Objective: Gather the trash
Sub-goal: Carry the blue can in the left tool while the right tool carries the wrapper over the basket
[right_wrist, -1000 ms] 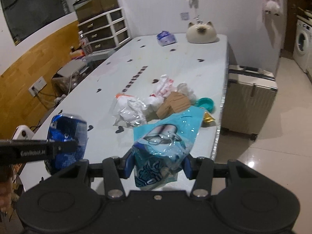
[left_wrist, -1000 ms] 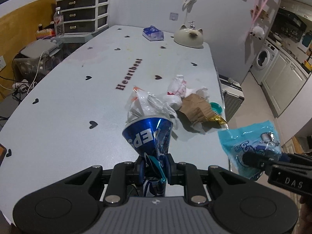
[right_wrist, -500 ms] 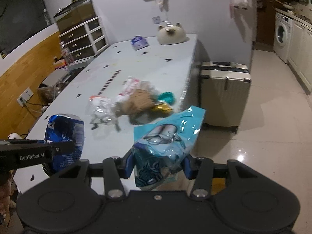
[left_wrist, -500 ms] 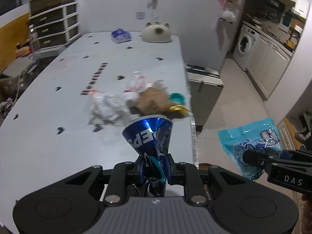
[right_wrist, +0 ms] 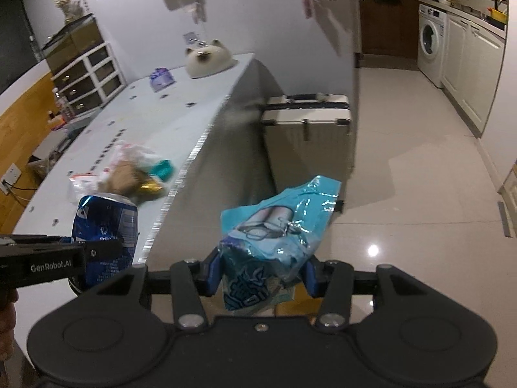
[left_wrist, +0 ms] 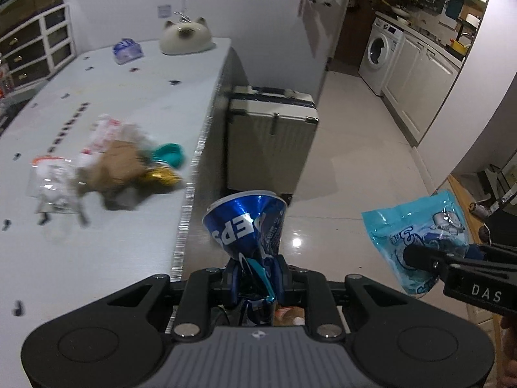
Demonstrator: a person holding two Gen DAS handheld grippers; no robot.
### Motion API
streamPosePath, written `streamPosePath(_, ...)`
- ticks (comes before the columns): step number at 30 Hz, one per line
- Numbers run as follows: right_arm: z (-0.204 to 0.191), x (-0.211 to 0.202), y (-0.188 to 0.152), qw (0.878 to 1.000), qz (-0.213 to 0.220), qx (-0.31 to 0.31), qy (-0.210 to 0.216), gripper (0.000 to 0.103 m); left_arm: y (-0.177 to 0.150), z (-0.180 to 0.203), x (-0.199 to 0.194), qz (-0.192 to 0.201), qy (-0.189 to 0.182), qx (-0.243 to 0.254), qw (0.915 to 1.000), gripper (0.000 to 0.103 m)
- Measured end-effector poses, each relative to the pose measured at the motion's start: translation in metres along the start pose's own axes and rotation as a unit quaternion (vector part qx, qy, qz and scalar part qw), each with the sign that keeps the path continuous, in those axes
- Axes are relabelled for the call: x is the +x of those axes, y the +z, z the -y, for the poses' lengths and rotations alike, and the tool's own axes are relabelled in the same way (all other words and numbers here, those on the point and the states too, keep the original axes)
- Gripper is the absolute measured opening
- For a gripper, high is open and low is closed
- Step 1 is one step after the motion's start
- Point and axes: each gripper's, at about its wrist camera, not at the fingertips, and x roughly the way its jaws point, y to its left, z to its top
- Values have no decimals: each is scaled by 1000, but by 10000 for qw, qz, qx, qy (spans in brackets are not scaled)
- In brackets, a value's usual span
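I am mid-carry. My left gripper has its jaws pinched tight on the crushed waist of the blue can, which flares up and ahead of the fingers. My right gripper has its jaws closed partway on the crumpled blue snack bag, which sticks up ahead of them. Both pieces hang past the table edge, over the floor. The remaining trash pile lies ahead and to the left of my left jaws (blurred, so I cannot sort its pieces). No bin shows in either view, so I judge the next move is to find one, then open over it.
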Motion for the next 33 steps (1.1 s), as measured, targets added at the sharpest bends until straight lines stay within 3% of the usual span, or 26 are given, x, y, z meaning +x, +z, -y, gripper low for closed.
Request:
streamPosePath(7, 72, 34, -5, 9991, -375, 40, -198, 50, 0, 54, 59, -315, -158, -70, 9994, 22)
streamPosePath(15, 125, 103, -41, 9943, -894, 437, -381, 50, -18, 76, 149, -841, -323, -34, 9959, 22)
streamPosePath(24, 156, 202, -109, 9899, -1065, 839, -423, 50, -64, 60, 284, -1355, -432, -193, 9897, 22)
streamPosePath(33, 168, 318, -184, 9837, -1511, 917, -329, 50, -134, 39, 424, -1860, -420, -396, 9808, 22)
